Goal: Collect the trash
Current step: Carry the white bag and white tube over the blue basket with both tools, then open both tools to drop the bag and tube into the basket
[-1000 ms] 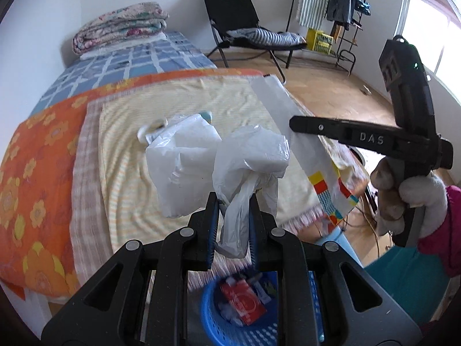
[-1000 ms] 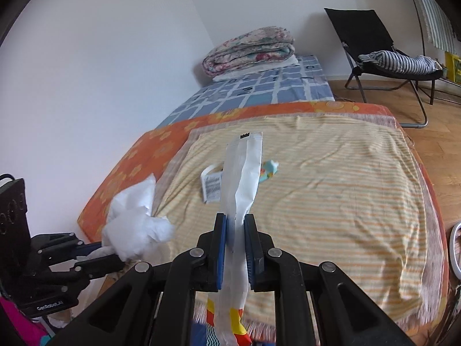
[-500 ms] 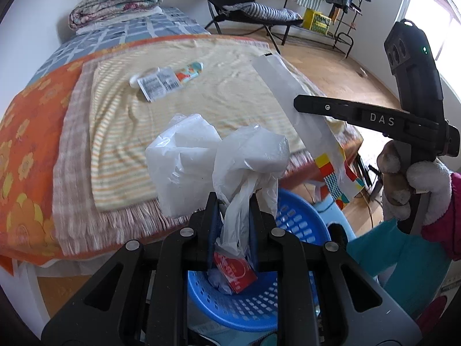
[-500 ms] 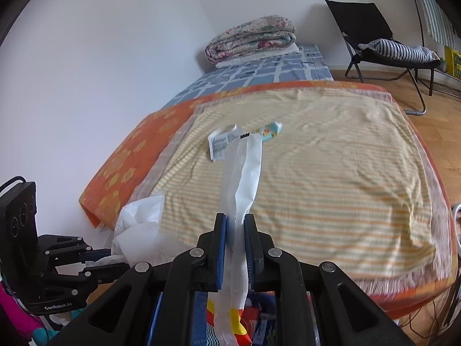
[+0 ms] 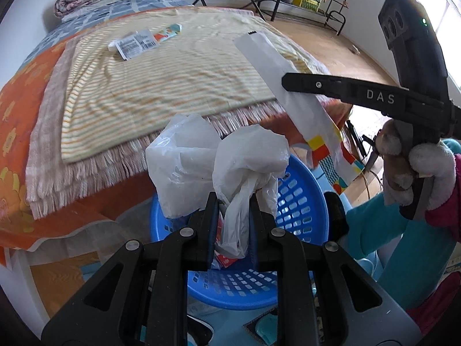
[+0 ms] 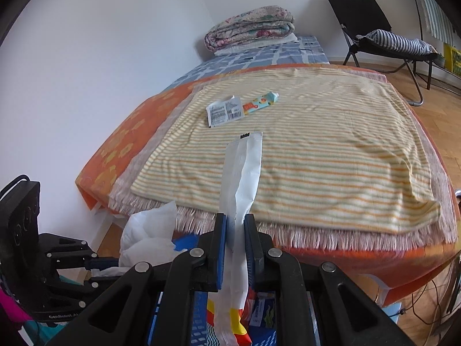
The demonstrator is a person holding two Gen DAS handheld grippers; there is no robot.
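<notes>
Beside the bed's (image 5: 161, 86) near edge, both hand-held grippers are gripping trash: left (image 5: 232, 201) a plastic bag (image 5: 219, 161), right (image 6: 235, 225) a wrapper (image 6: 243, 170); releasing squarely over the basket (image 5: 299, 201) matters.

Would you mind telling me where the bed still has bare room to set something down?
The striped blanket is bare across its whole right half and along the fringed near edge. The only clutter is at its far left, where a labelled packet and a small tube lie; the folded quilt fills the head end.
</notes>
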